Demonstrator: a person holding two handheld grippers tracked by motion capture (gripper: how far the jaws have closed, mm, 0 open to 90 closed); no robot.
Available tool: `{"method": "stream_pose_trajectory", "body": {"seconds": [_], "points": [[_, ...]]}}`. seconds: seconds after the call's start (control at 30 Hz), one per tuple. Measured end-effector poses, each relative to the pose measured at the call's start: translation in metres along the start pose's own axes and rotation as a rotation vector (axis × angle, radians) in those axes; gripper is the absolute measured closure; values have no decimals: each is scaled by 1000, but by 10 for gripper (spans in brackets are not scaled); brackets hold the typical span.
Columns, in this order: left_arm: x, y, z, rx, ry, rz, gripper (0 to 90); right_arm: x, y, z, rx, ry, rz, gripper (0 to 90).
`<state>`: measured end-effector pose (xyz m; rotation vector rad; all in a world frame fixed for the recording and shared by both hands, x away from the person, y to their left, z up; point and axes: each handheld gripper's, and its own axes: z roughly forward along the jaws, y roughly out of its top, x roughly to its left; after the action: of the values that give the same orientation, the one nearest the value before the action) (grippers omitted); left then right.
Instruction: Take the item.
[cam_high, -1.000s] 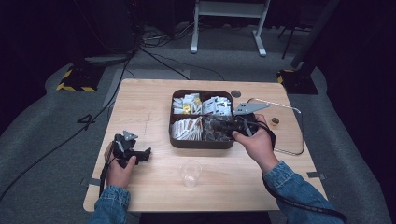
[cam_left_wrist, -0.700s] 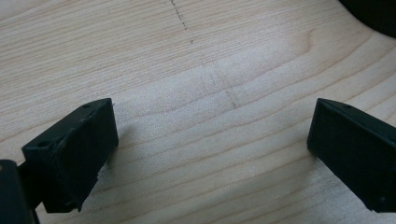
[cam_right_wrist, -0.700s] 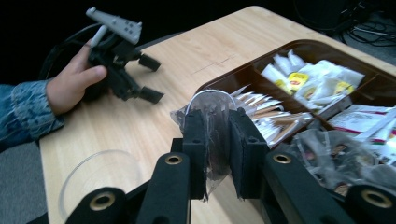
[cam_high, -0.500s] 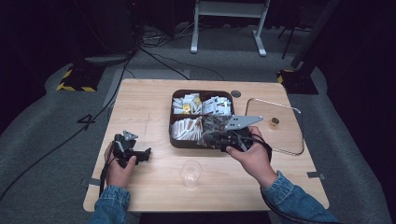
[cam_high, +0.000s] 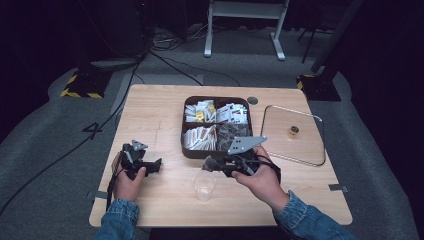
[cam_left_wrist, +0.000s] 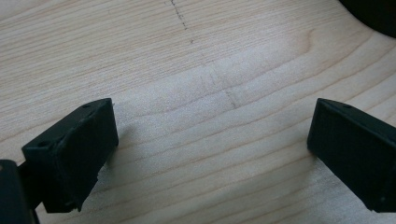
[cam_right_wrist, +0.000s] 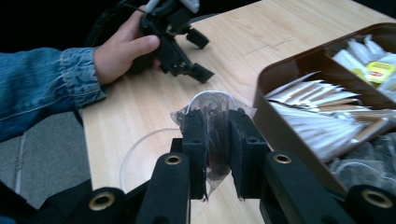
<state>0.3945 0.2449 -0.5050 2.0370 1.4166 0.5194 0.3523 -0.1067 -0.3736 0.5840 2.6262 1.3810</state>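
My right gripper (cam_right_wrist: 217, 117) is shut on a clear plastic packet (cam_right_wrist: 211, 100) with something dark inside. It holds the packet just above and beyond the rim of a clear plastic cup (cam_right_wrist: 138, 148). In the high view the right gripper (cam_high: 208, 164) points left, between the cup (cam_high: 204, 186) and the brown compartment box (cam_high: 216, 98). My left gripper (cam_high: 156, 166) rests low over the table at the near left with its jaws wide apart. Between its fingers (cam_left_wrist: 74, 149) lies bare wood. The left gripper (cam_right_wrist: 201, 56) also shows across the table in the right gripper view.
The box wall (cam_right_wrist: 280, 126) stands close to the right of my right gripper, with white sachets (cam_right_wrist: 308, 93) and other packets in its compartments. A glass lid (cam_high: 280, 145) with a brass knob (cam_high: 294, 130) lies at the right of the table.
My right gripper has drawn back from over the box toward the near left, carrying the clear packet to the cup. The left gripper has stayed put.
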Motion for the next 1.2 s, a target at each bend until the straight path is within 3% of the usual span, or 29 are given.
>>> {"method": "stream_pose_trajectory", "body": {"seconds": [0.4,0.93,1.07,1.2], "points": [[0,0,0,-1,0,-3,22,15,-6,13,44,58,-27,779],[0,0,0,0,-1,-1,22,20,-15,29,120,73,-32,772],[0,0,0,-1,0,0,22,21,-16,31,123,65,-31,626],[0,0,0,0,-1,-1,22,19,-15,30,104,59,-12,544]]}}
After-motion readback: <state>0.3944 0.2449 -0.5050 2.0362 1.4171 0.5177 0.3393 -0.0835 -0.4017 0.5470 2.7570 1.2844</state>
